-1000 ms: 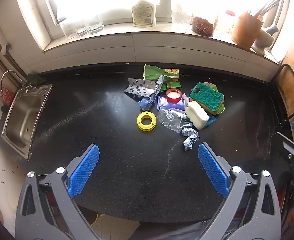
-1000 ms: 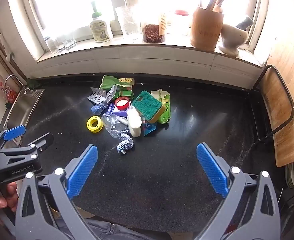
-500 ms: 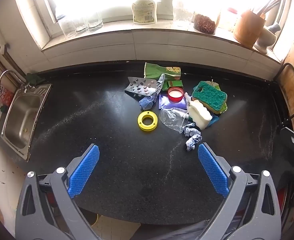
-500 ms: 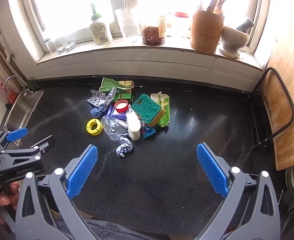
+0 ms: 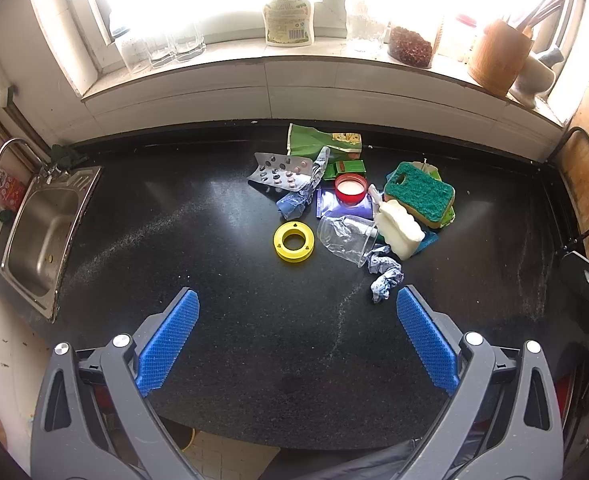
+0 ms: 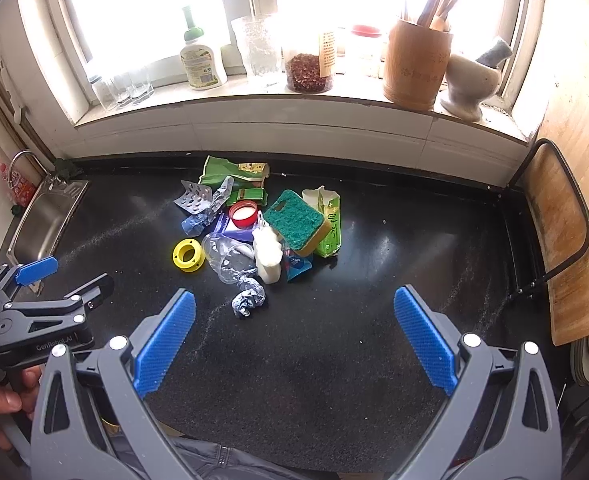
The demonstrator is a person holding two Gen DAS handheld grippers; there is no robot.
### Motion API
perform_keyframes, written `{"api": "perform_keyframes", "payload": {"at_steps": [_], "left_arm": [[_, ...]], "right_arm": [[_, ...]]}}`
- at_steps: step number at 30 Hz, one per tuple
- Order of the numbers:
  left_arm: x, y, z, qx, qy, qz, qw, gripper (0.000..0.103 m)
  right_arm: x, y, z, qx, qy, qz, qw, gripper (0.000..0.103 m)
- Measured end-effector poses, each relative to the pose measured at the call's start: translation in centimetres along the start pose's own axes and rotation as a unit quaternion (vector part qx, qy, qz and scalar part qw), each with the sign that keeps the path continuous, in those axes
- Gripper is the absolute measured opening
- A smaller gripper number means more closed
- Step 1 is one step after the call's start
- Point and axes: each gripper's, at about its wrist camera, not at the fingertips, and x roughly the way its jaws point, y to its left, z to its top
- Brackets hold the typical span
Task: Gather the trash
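Observation:
A pile of trash lies mid-counter: a yellow ring, a crushed clear plastic cup, a crumpled blue-grey wrapper, a pill blister pack, a red lid, a green-topped sponge, a white sponge and a green packet. The pile also shows in the right wrist view, with the ring and the wrapper. My left gripper is open and empty, short of the pile. My right gripper is open and empty, to the pile's right.
A steel sink is set in the black counter's left end. The windowsill holds a soap bottle, glasses, jars, a wooden utensil holder and a mortar. A wooden board in a rack stands at the right.
Both grippers have drifted slightly back and right, so the pile sits a little more to the left in each view. Both stay open.

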Motion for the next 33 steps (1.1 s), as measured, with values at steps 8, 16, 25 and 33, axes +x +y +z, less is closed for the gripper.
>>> {"api": "perform_keyframes", "payload": {"at_steps": [8,16,25,33], "left_arm": [[0.38,-0.15,-0.33,0.000,0.002,-0.004,1.0000,0.096],[0.33,-0.21,-0.40,-0.002,0.003,-0.004,1.0000,0.096],[0.49,-0.02,-0.63,-0.005,0.006,-0.005,1.0000,0.096],[0.54,0.01,-0.69,-0.006,0.007,-0.005,0.9999,0.096]], "right_arm": [[0.02,0.01,-0.04,0.000,0.001,0.001,1.000,0.097],[0.02,0.05,-0.07,0.000,0.000,0.001,1.000,0.097],[0.14,0.24,-0.15,-0.003,0.001,0.001,1.000,0.097],[0.27,0.42,-0.10,-0.004,0.002,0.001,1.000,0.097]]}}
